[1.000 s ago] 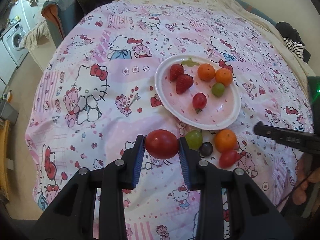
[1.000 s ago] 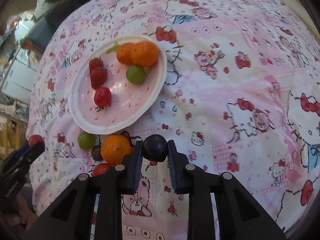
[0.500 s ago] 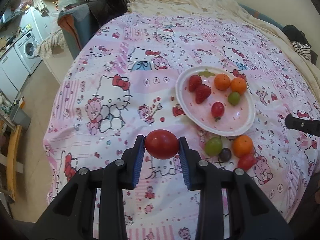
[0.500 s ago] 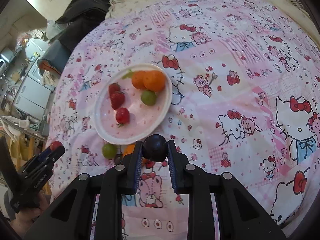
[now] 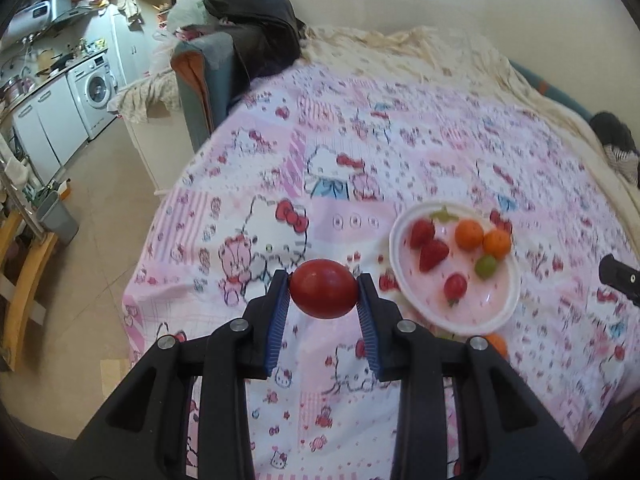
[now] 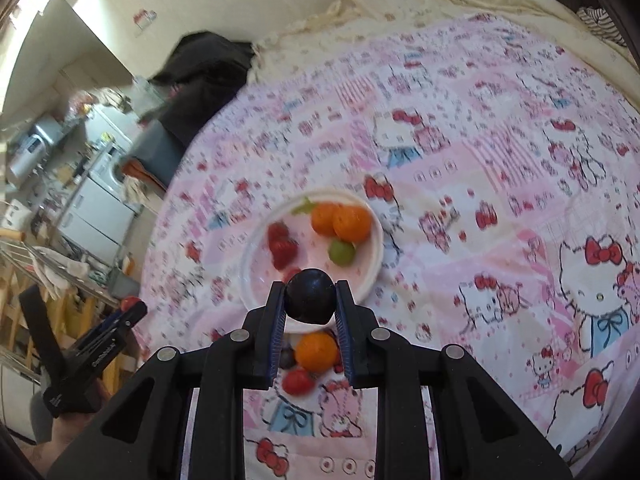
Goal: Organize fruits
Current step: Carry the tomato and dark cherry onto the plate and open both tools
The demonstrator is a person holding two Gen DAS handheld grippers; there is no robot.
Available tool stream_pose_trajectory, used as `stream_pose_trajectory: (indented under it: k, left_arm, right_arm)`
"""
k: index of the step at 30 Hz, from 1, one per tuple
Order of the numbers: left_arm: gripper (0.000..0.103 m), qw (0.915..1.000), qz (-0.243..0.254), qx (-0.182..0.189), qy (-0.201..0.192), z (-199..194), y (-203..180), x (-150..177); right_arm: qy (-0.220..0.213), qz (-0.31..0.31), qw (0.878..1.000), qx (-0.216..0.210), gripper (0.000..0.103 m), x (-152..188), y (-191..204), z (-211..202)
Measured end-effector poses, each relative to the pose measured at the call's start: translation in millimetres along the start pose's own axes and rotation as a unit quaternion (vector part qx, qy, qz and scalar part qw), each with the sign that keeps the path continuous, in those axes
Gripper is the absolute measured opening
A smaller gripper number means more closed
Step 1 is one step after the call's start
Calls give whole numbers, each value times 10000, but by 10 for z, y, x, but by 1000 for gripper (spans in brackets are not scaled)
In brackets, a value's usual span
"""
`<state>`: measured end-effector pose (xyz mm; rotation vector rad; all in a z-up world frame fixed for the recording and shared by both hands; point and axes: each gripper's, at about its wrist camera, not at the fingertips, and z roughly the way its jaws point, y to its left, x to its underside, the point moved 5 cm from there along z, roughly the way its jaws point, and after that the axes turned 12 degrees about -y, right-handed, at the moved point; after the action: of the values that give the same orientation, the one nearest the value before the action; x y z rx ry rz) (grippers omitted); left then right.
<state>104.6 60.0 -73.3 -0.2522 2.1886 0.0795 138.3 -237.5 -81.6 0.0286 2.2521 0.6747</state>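
Observation:
My left gripper is shut on a red tomato, held well above the bed, left of the white plate. The plate holds two strawberries, two oranges, a green grape and a small red tomato. My right gripper is shut on a dark plum, raised above the plate's near rim. Beside the plate on the cover lie an orange, a red tomato and a dark grape.
The bed has a pink Hello Kitty cover and a cream blanket at the far side. A chair with dark clothes stands at the bed's far left corner. Kitchen units and a washing machine lie beyond the floor on the left.
Both grippers have lifted up and back from the bed with their fruit still held; the plate and loose fruit look smaller and farther away.

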Motion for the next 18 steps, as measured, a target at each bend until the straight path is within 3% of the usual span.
stream_pose_trajectory:
  k: [9,18]
  left_arm:
    - [30,9994,242,224,-127,67,-219,-326]
    - [30,9972,552,500,-53,393,-545,-476]
  right_arm:
    - [-141,-36,9991,-398,25,-289,82,105]
    - [293,227,9984,-430,25,-319,-3,560]
